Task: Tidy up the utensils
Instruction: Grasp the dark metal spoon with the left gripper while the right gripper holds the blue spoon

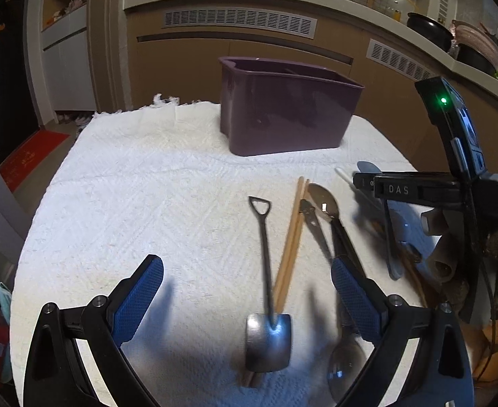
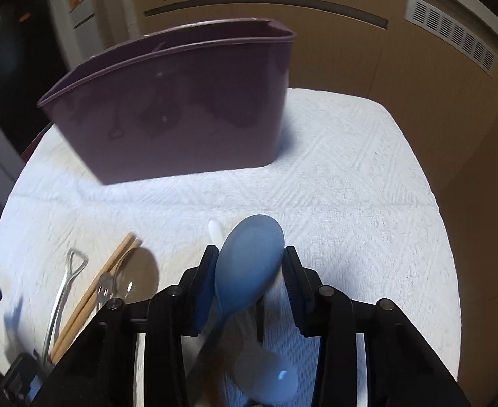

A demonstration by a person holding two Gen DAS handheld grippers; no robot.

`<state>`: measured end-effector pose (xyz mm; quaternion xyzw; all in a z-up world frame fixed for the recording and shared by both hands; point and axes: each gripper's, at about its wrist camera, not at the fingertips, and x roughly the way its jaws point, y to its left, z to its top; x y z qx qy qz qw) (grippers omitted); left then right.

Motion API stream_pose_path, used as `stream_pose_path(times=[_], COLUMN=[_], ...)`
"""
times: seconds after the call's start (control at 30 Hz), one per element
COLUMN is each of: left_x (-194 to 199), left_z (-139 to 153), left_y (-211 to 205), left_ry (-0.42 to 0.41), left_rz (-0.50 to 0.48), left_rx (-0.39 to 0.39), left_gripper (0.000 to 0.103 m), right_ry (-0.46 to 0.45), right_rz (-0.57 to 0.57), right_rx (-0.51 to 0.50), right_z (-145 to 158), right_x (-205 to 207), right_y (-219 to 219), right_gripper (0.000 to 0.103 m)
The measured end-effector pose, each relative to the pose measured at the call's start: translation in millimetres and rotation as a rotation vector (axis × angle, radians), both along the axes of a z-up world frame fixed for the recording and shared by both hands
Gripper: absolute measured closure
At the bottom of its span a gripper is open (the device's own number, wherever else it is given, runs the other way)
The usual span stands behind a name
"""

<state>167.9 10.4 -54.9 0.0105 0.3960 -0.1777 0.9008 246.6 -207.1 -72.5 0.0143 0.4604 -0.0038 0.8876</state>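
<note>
While the purple utensil holder (image 1: 284, 108) stands upright at the far side of the towel-covered worktop (image 1: 153, 183), the left gripper (image 1: 245, 288) hovers with its fingers spread wide and empty over a shovel-shaped spoon (image 1: 268, 339) and a pair of wooden chopsticks (image 1: 293, 234). The right gripper (image 2: 250, 288) has a blue spoon (image 2: 249, 261) between its fingers; whether the pads press on it cannot be told.

Both tools are black linkages with silver screws and blue textured pads (image 1: 140, 291); one bears "DAS" lettering.
</note>
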Motion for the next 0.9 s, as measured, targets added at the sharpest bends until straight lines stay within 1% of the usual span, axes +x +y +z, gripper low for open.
stream_pose_path(times=[0.13, 0.27, 0.3, 0.33, 0.37, 0.43, 0.5, 0.53, 0.57, 0.67, 0.77, 0.9], left_x=[-4.5, -1.9, -1.0, 0.3, 1.7, 6.5, 14.9, 20.3, 25.7, 38.1, 40.4, 31.8], left_z=[4.5, 4.3, 4.1, 3.9, 4.3, 5.4, 5.7, 5.4, 5.2, 3.5, 3.8, 7.4], left_y=[-13.2, -20.9, -21.8, -22.4, -22.6, -21.9, -20.7, -20.6, -20.6, -23.7, -32.5, -52.8], left_ry=[-0.010, 0.037, 0.045, 0.050, 0.056, 0.070, 0.085, 0.101, 0.119, 0.165, 0.156, 0.126], left_rz=[-0.025, -0.046, -0.050, -0.052, -0.058, -0.073, -0.078, -0.071, -0.066, -0.056, -0.054, -0.118], left_rx=[0.022, 0.011, 0.012, 0.018, 0.022, 0.018, 0.017, 0.022, 0.020, 0.007, 0.024, 0.032], left_gripper=[0.006, 0.020, 0.022, 0.028, 0.036, 0.045, 0.053, 0.059, 0.062, 0.062, 0.062, 0.062], right_ry=[-0.078, -0.149, -0.164, -0.177, -0.189, -0.212, -0.231, -0.236, -0.237, -0.232, -0.227, -0.231], right_rz=[0.053, 0.056, 0.053, 0.052, 0.050, 0.054, 0.061, 0.066, 0.070, 0.072, 0.075, 0.081], right_rx=[0.014, 0.039, 0.042, 0.040, 0.037, 0.034, 0.022, 0.022, 0.029, 0.066, 0.114, 0.187], right_z=[20.4, 44.7, 50.0, 53.9, 57.0, 60.7, 61.6, 61.7, 60.9, 56.5, 53.4, 53.7], right_x=[-29.4, -58.2, -59.7, -64.9, -65.6, -73.1, -84.1, -88.5, -90.1, -89.9, -90.9, -95.0], right_y=[-5.1, -19.6, -18.3, -23.4, -30.4, -35.0, -25.9, -24.6, -22.7, -29.2, -36.3, -48.7], right_gripper=[0.067, 0.069, 0.077, 0.088, 0.088, 0.088, 0.090, 0.091, 0.091, 0.091, 0.091, 0.092])
